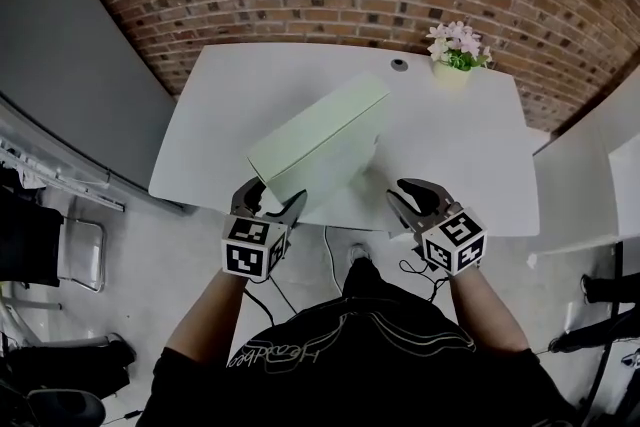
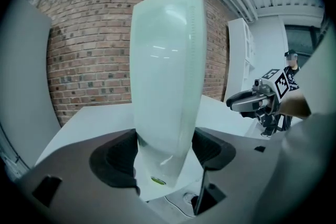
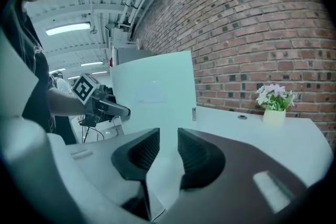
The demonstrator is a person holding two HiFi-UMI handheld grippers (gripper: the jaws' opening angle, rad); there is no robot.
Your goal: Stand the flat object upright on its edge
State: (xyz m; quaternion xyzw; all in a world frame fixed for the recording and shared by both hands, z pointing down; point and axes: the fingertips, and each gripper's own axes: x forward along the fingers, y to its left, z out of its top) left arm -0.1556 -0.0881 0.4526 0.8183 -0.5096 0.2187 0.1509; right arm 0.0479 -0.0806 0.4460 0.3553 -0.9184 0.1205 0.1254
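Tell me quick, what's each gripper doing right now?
Left gripper: closed on the pale green flat box.
Right gripper: open, holding nothing.

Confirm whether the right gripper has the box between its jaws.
No, the right gripper is open with nothing between its jaws; the box stands beyond them.
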